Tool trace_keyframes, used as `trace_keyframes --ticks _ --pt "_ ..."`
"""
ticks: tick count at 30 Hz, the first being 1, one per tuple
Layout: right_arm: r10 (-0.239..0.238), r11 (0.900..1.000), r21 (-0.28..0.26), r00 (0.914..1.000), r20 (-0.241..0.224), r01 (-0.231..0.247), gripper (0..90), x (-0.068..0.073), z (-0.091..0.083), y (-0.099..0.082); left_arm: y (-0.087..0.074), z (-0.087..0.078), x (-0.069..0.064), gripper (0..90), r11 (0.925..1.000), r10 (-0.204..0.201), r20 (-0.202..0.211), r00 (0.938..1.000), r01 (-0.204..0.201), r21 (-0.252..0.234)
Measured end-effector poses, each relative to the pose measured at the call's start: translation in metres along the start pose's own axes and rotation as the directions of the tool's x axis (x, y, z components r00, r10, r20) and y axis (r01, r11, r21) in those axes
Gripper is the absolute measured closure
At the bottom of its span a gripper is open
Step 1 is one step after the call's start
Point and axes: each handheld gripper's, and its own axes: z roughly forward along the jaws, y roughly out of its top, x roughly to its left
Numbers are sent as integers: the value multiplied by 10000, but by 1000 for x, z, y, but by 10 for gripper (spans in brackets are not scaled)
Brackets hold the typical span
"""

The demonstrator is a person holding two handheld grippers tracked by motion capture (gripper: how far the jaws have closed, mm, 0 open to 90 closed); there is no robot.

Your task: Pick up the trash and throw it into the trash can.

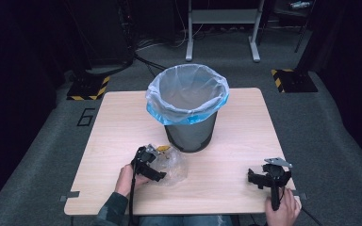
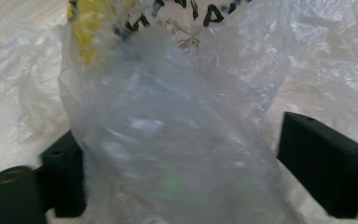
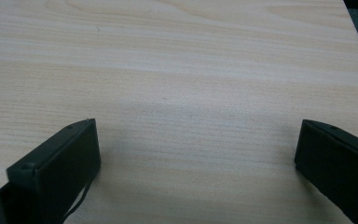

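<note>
Clear crinkled plastic bag [image 1: 169, 165] lies on wooden table [image 1: 235, 141], just in front of lined bin [image 1: 188, 106], likely its destination. Left gripper [image 2: 177, 154]: 2 jaws spread, straddling bunched plastic, not yet pinching. Right gripper [image 1: 266, 179] rests near table's right front, jaws wide apart over bare wood, idle, likely waiting.

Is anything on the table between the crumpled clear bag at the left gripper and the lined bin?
Nothing visible. The clear plastic bag lies just in front of the lined trash bin, with only bare table between. The left gripper straddles the bag, jaws open.
</note>
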Motion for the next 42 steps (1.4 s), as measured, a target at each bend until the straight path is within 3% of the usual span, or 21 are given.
trace_keyframes --ticks 2,5,12,18,27,35,42 --pt "4 10000 -2 10000 2 -4 0 0 0 0 -1 0 -2 165 10000 11 -260 9997 -13 -66" --pt "7 10000 -2 10000 3 -7 0 0 0 0 -3 -3 -1 336 9994 -50 -622 9981 29 -341" --pt "18 10000 -10 10000 5 -18 0 0 0 0 -10 -11 4 596 9989 -171 -883 9959 132 -452" --pt "8 10000 -1 10000 7 -8 0 0 0 0 -13 -15 3 715 9980 -195 -945 9953 138 -609" --pt "20 10000 -8 10000 6 -20 0 0 0 0 -17 -34 5 774 9979 74 -1071 9942 -142 -636" --pt "17 10000 -2 10000 10 -17 0 0 0 0 -23 -52 8 779 9977 -29 -1230 9924 -55 -679" --pt "25 10000 -7 10000 13 -25 0 0 0 0 -25 -75 14 786 9940 -244 -1185 9926 114 -1089"
